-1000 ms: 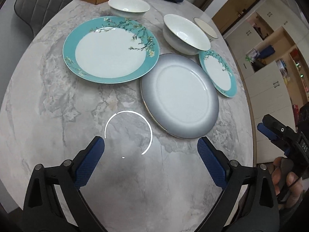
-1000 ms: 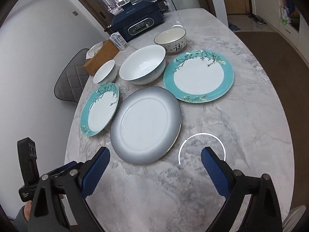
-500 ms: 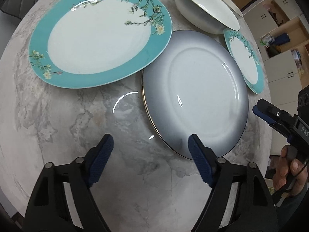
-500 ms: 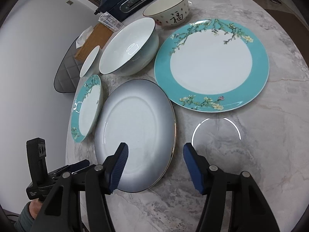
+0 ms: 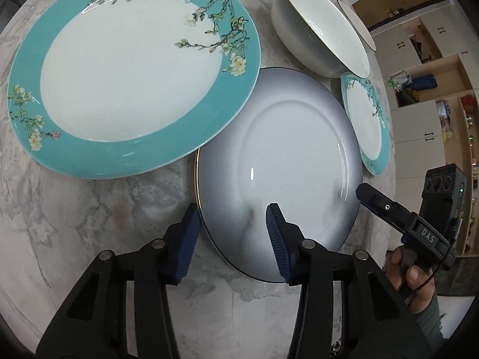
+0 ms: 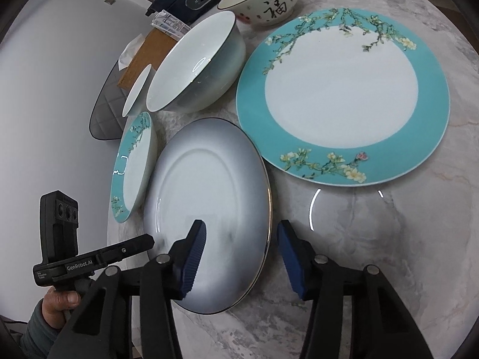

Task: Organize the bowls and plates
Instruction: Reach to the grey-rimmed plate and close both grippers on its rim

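Now both tongs are closing astride opposite rims of the grey plate (image 5: 287, 161), near the tabletop (image 5: 89, 209) edge: left gripper (image 5: 232, 233), right gripper (image 6: 241, 254), pads not yet pressing, presumably for a balanced lift.

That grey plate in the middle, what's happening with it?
A person holds a gripper in each hand, and both straddle the grey plate's rim on the marble table. The left gripper and right gripper are each closing with the rim between their jaws, not yet clamped. The large teal floral plate, the small one and the bowls sit untouched.
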{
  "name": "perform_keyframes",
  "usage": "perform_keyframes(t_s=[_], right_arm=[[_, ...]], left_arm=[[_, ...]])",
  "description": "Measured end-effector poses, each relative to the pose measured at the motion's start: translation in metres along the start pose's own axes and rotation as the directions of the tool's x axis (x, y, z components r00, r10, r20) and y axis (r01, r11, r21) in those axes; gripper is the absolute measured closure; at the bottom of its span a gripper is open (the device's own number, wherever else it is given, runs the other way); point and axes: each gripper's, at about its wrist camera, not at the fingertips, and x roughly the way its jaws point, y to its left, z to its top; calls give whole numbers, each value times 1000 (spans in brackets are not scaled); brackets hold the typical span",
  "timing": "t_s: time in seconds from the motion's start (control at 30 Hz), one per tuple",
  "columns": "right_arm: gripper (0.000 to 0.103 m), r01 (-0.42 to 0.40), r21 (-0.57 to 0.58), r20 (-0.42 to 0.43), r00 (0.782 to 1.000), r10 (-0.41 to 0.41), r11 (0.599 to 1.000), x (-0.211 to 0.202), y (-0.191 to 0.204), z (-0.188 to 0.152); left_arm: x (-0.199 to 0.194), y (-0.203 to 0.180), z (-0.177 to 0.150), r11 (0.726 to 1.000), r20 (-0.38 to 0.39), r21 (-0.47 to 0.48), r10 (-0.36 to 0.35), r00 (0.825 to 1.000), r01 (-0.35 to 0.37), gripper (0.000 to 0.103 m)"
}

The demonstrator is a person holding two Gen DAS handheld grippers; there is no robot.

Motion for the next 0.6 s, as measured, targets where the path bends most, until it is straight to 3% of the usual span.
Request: perform_keyframes(t_s=[0.23,0.47,0.6], right_arm=[[50,-48,-28,-31,998,47,998,3,-1,5],[53,-75,2,-32,997,75,997,5,-6,12],[48,-118,4,-59,991,118,993,11,-5,15]], left_arm=[[-10,10,0,1000,91,15,-3,996,2,59],[-6,16,10,997,36,-37,-69,997,71,59],[-5,15,13,997,29,-53,-62,998,64,63]])
